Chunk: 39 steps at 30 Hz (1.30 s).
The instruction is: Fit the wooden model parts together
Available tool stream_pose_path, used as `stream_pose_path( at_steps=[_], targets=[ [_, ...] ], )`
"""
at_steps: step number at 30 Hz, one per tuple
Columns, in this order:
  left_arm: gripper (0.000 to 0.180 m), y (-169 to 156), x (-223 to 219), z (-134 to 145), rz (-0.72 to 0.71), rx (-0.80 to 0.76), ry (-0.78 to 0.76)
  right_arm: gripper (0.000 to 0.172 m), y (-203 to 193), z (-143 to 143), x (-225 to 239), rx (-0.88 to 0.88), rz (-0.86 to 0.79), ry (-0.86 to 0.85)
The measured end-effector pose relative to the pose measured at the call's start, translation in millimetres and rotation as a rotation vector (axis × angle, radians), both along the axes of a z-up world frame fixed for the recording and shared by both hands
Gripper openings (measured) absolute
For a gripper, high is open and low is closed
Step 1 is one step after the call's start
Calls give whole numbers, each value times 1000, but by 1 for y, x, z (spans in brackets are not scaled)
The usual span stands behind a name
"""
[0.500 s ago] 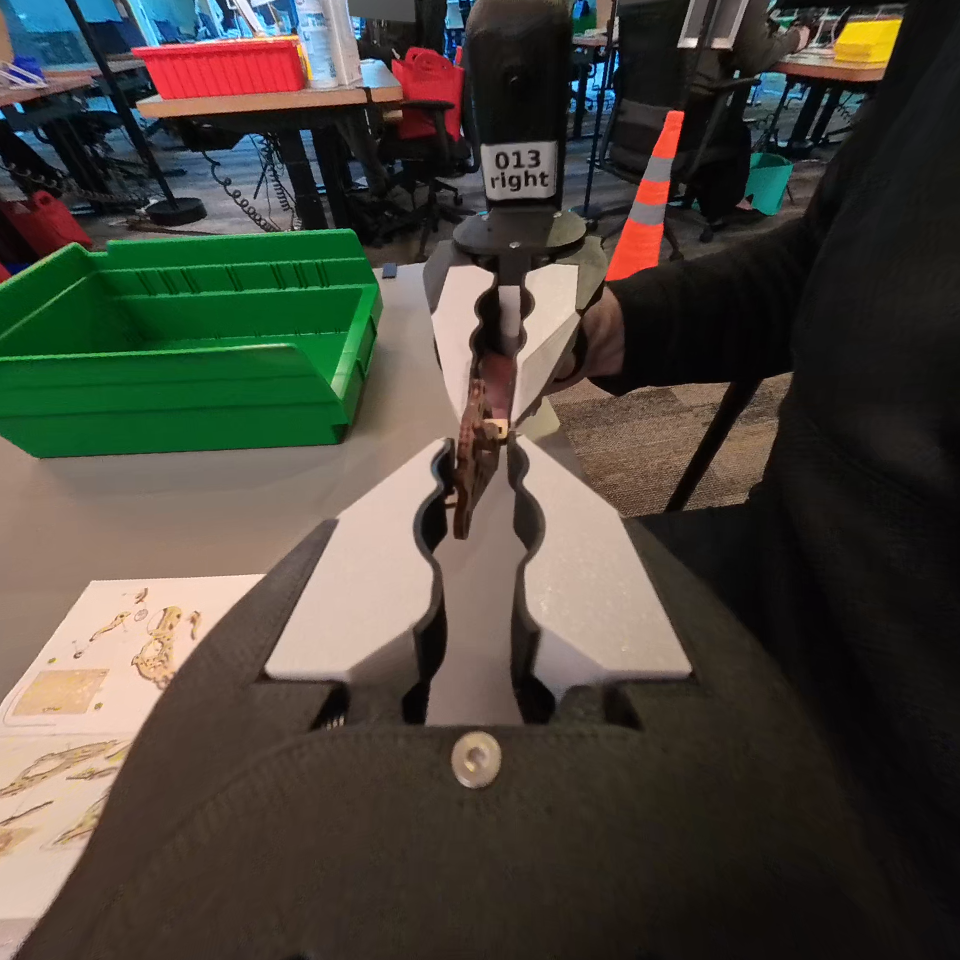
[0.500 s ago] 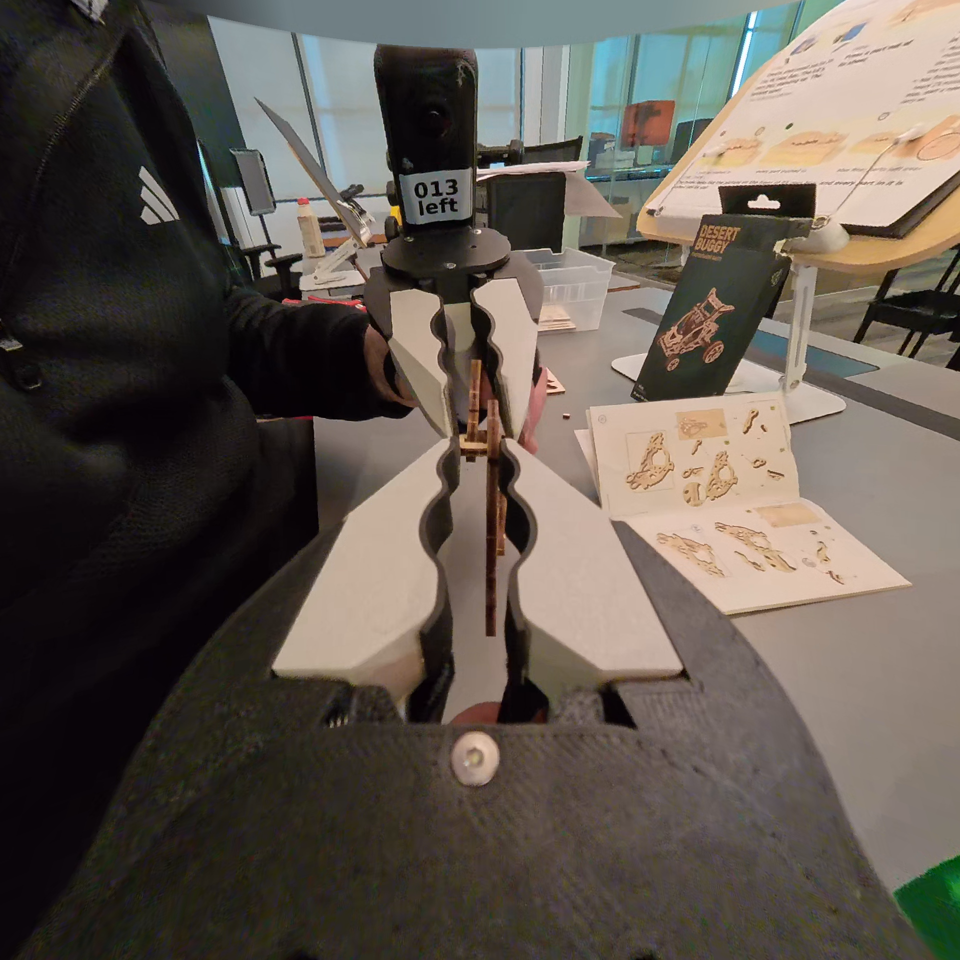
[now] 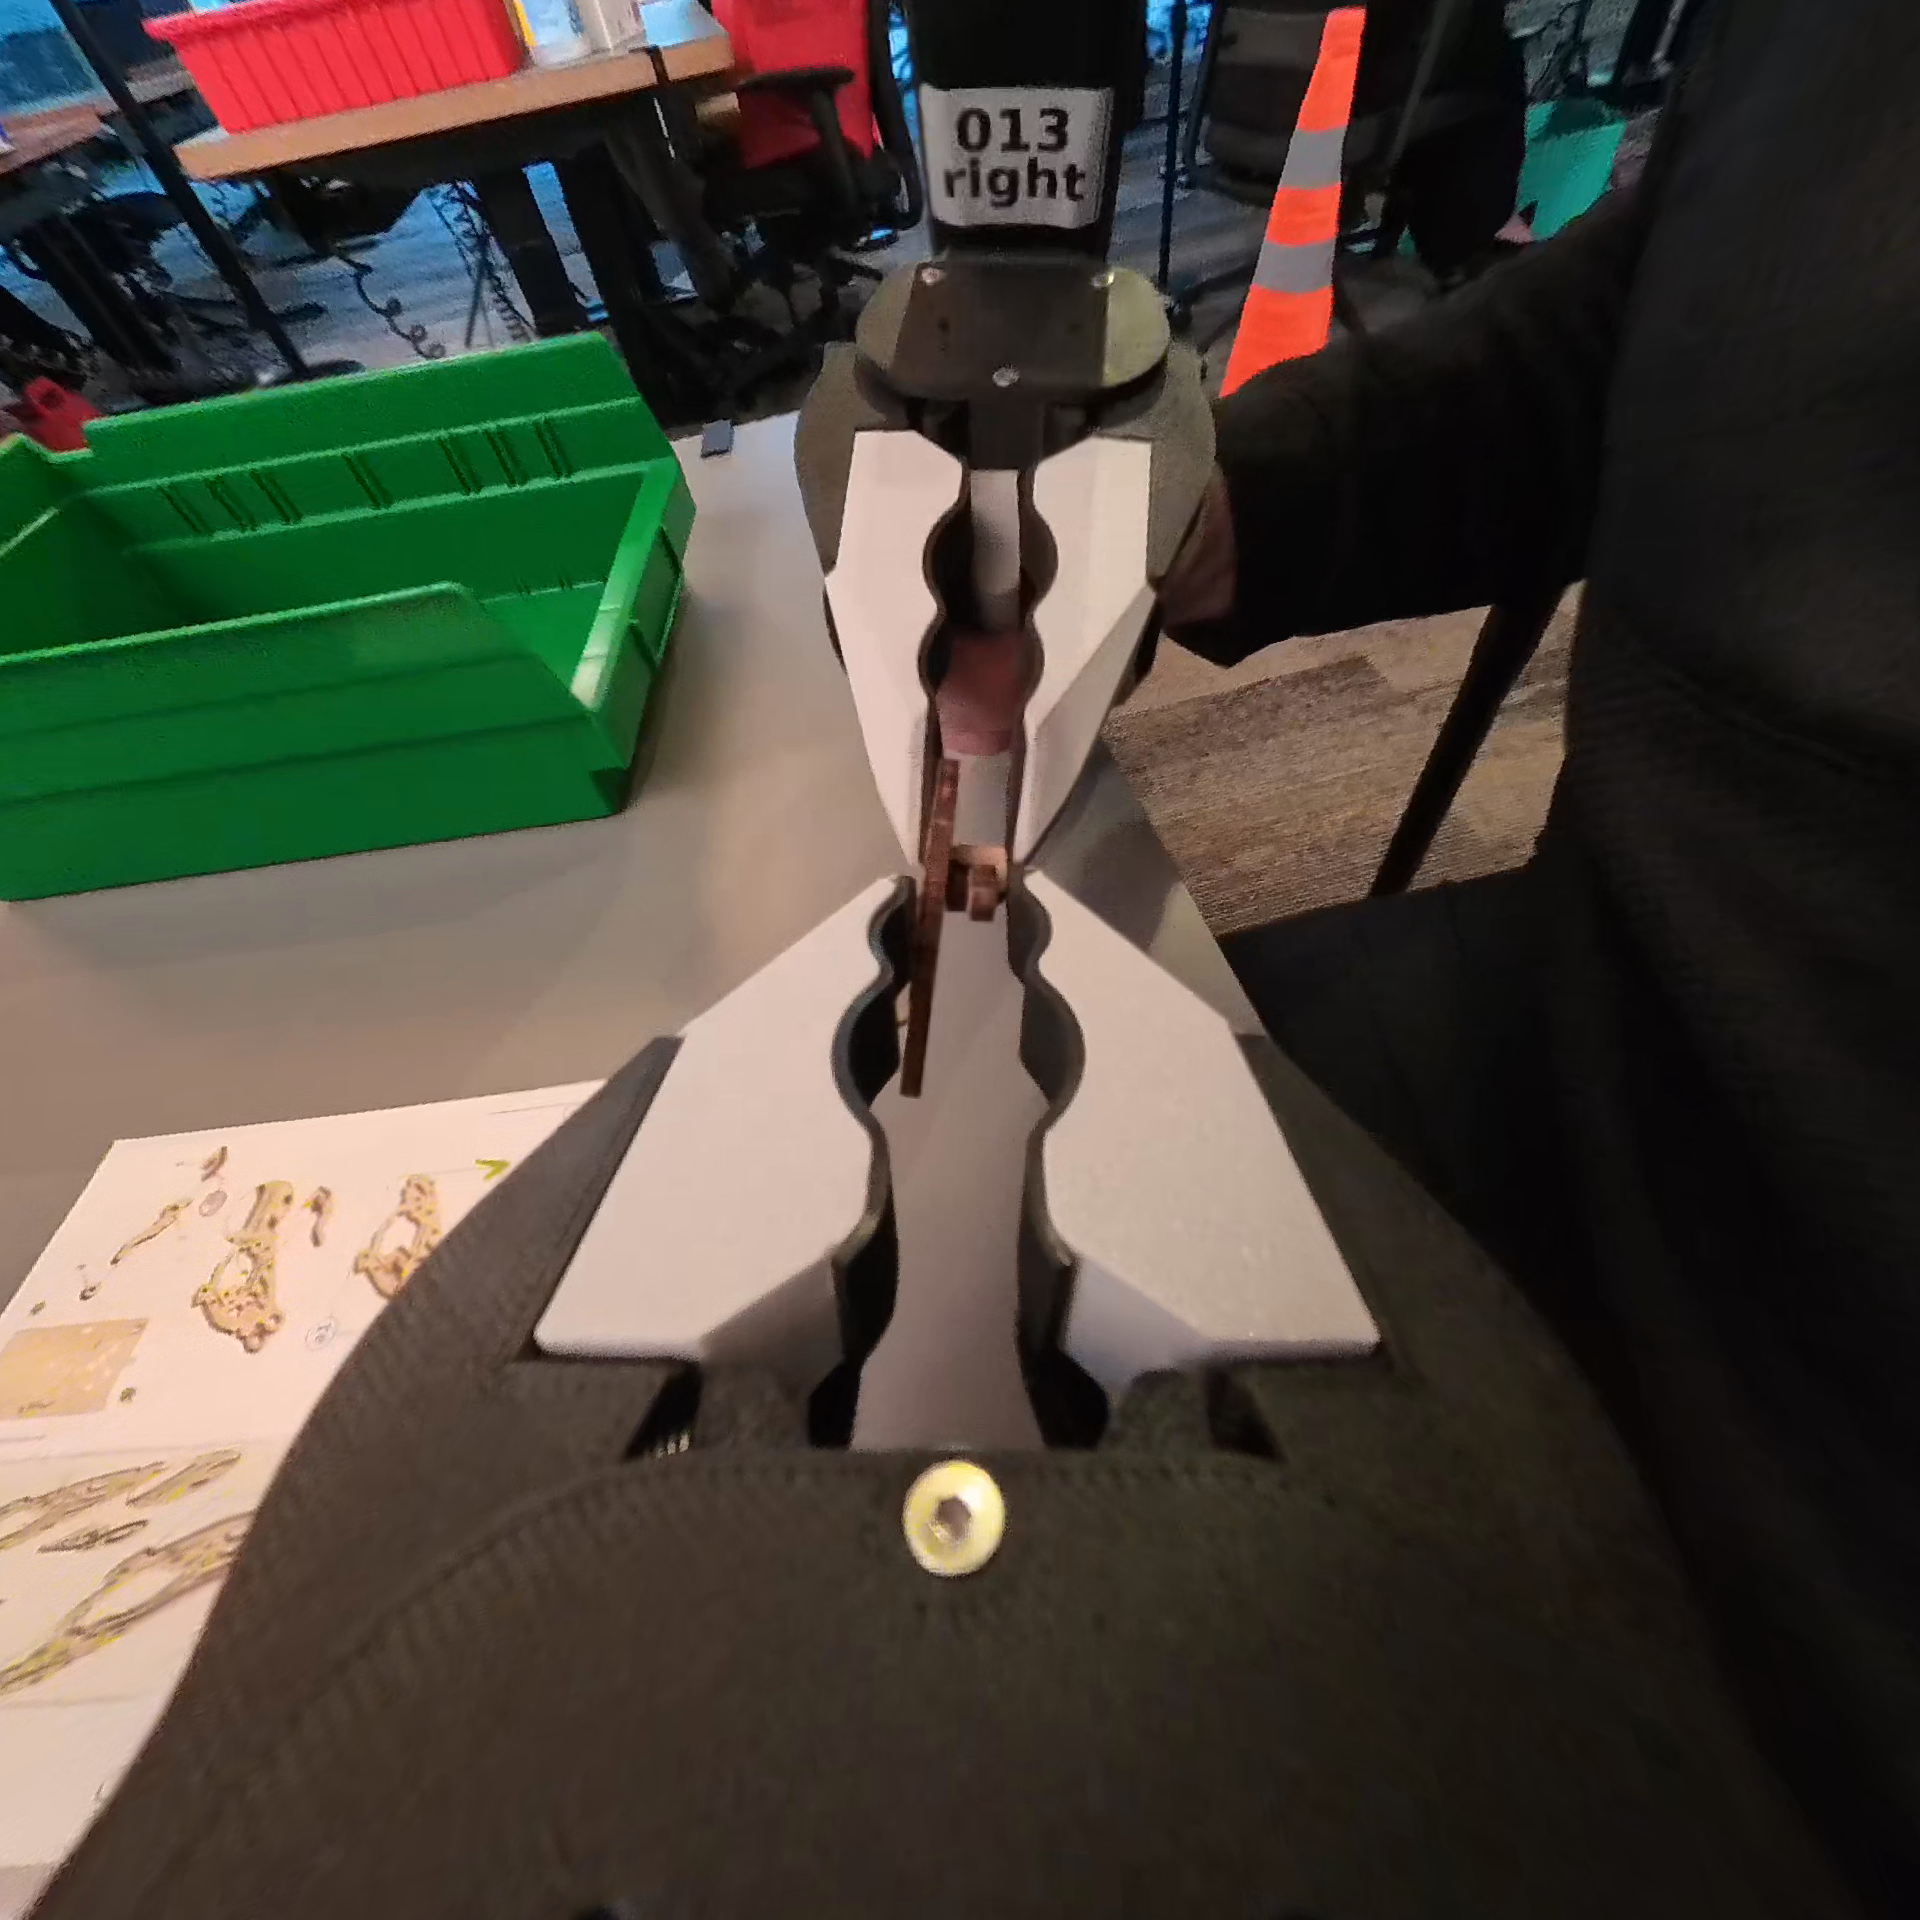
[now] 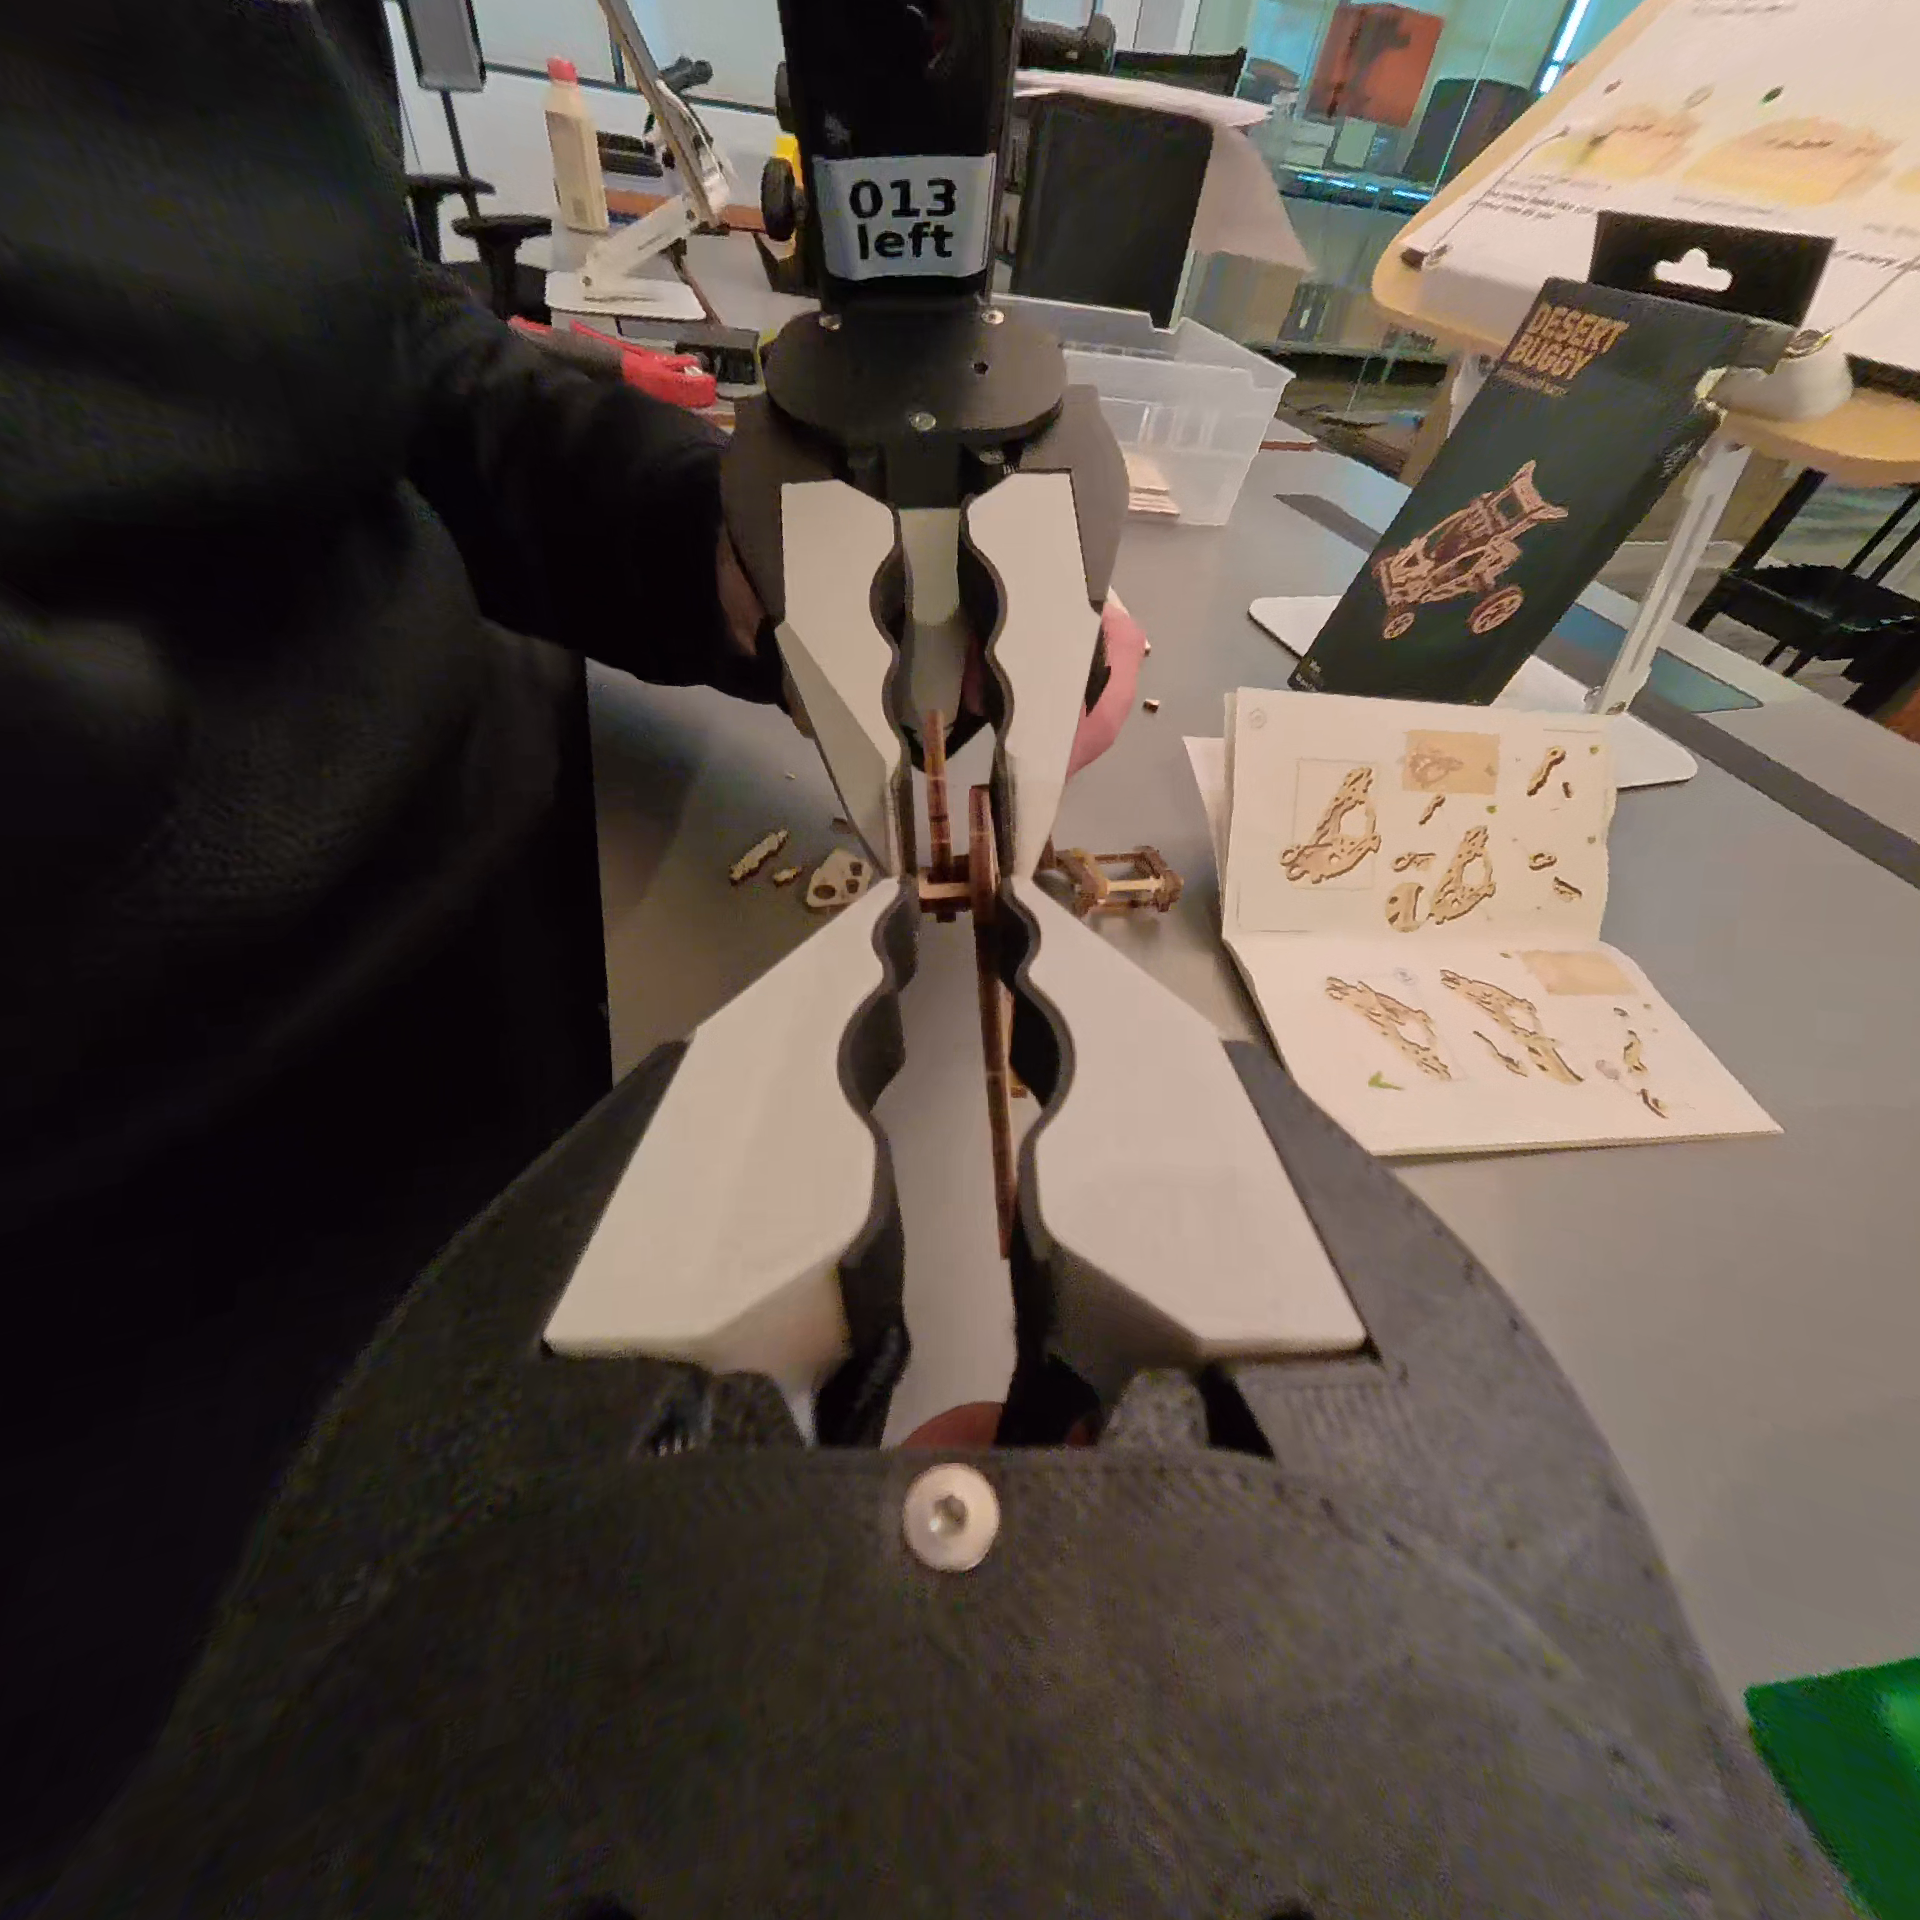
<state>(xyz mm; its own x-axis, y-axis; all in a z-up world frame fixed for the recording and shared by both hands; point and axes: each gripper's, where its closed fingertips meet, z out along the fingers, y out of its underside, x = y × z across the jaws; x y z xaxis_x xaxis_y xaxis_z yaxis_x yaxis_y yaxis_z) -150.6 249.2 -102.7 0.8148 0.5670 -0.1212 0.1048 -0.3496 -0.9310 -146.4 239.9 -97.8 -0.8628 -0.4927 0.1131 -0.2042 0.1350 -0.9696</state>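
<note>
Room: open workshop, desks and chairs behind, grey table (image 4: pixel 1558 1299) in front.
Far left, left wrist view: green bin (image 3: pixel 312 644) on the table, orange cone (image 3: pixel 1299 197) on the floor beyond.
Left gripper (image 3: pixel 961 894): narrowly parted, closed across a small joined wooden assembly; flat wooden plate (image 3: pixel 928 935) flush against one pad, short cross piece (image 3: pixel 982 883) reaching to the other.
Right gripper (image 4: pixel 951 894): tip to tip with the left, likewise narrowly parted and pinching the same assembly; long flat part (image 4: pixel 994 1039) running back along one finger, pale peg block (image 4: pixel 940 888) at the tips.
Position of parts: held in the air between the two facing grippers, above the table, well clear of the loose pieces.
Table, centre: loose wooden offcuts (image 4: pixel 790 868) to one side, small built frame (image 4: pixel 1122 883) just beyond the tips on the other.
Table, right: open instruction booklet (image 4: pixel 1455 914), dark kit package (image 4: pixel 1507 488) standing behind it.
Risk, judged: thin plate tilted off the peg axis, tab jamming or snapping under push.
Risk, judged: hard wavy pads on narrow edges, part twisting or slipping free and dropping among the offcuts.
Cause, judged: grippers not square to each other, or squeeze eased mid-press.
</note>
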Motion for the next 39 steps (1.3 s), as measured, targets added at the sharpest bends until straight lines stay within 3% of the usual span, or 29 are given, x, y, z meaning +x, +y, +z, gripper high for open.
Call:
stream_pose_path(
  at_steps=[14,25,31,39],
  targets=[
    [13,0,0,-19,-17,-101,6,12,0,-20,0,51,14,52],
    [13,0,0,-22,-51,-43,-41,18,-2,-24,-2,56,49,32],
    [13,-1,-2,-24,-64,-10,-84,12,-2,-27,-2,76,64,35],
    [13,-4,-5,-34,-52,-54,-97,11,-4,-34,-5,113,42,60]
  ],
)
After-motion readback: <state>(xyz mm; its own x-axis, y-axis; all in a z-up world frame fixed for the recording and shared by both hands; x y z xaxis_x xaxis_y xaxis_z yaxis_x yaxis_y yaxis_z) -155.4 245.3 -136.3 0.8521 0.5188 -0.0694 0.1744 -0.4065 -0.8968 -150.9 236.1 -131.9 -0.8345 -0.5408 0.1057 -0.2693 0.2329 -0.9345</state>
